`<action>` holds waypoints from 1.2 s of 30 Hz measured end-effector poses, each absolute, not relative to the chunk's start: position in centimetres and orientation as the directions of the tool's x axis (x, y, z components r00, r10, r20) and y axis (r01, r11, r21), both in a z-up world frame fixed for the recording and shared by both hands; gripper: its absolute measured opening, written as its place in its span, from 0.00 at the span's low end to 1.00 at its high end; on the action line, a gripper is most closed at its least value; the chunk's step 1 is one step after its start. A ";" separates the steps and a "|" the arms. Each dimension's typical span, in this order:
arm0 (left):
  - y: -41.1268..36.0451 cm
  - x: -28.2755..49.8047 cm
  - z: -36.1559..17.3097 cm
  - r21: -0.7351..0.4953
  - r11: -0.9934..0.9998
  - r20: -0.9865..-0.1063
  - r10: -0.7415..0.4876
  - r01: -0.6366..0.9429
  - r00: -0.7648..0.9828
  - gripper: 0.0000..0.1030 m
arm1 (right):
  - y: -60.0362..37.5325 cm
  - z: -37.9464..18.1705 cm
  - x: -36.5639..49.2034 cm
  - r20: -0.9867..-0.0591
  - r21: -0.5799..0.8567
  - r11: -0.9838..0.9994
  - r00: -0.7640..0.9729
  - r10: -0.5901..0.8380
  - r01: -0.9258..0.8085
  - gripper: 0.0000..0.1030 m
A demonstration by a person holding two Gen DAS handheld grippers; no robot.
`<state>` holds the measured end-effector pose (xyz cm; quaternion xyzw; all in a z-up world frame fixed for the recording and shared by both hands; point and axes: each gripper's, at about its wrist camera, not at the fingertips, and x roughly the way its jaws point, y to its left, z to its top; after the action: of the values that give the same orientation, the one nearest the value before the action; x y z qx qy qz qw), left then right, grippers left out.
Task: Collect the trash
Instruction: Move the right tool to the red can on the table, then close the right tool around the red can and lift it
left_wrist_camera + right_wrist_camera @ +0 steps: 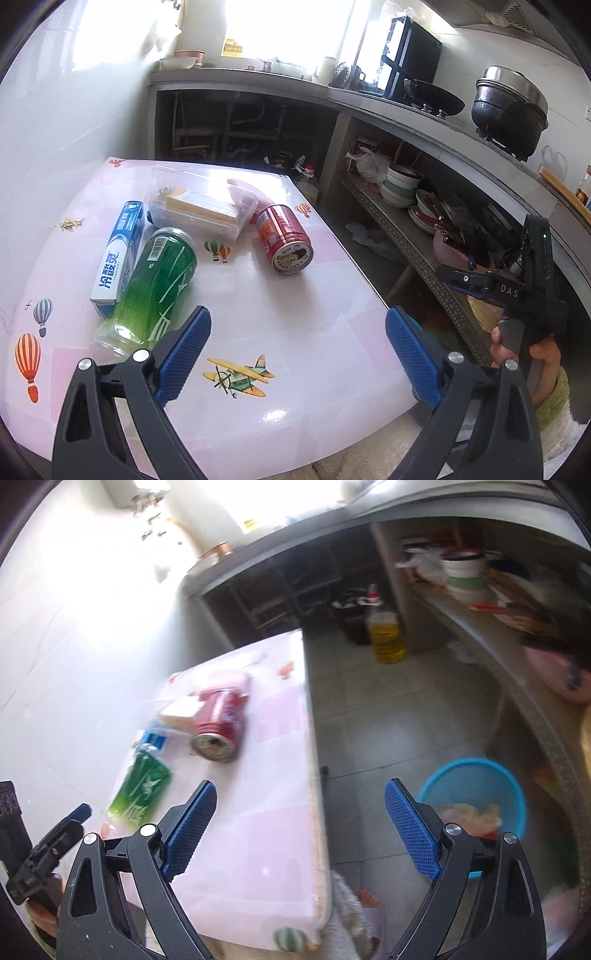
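The left gripper [297,354] points down at a slant over the near edge of the table [280,295], jaws spread wide with nothing between its blue pads [184,356]. The right gripper [301,830] tilts down over the table's right edge, jaws also wide and empty. From the left wrist view, the right hand [524,350] grips its handle beyond the table's right edge, a pale green sleeve [554,402] at the wrist.
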<state>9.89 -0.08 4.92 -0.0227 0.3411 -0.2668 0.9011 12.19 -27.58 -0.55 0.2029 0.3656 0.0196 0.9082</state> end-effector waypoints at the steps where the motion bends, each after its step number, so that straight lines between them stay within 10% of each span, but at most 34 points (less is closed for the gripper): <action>1: 0.3 9.9 4.8 -0.222 0.860 -0.600 -0.492 0.459 0.631 0.91 | -26.5 -0.4 13.2 -0.656 0.383 0.920 0.726 0.205 0.086 0.86; 18: 6.3 9.0 3.9 -0.238 0.903 -0.579 -0.428 0.359 0.694 0.91 | -16.7 -4.7 28.3 -0.770 0.234 0.967 0.627 0.120 0.103 0.86; 25: 8.2 8.4 2.8 -0.247 0.906 -0.589 -0.422 0.344 0.689 0.91 | -16.3 -5.7 28.7 -0.786 0.190 0.972 0.615 0.066 0.138 0.61; 36: 9.2 8.7 2.2 -0.283 0.899 -0.578 -0.438 0.335 0.688 0.91 | -15.8 -2.8 23.2 -0.772 0.053 0.995 0.636 -0.012 0.083 0.60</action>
<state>8.67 9.22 2.24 -0.0775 0.3334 -0.2112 0.9156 23.18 -15.84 -2.76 0.0417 0.4257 -0.0262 0.9035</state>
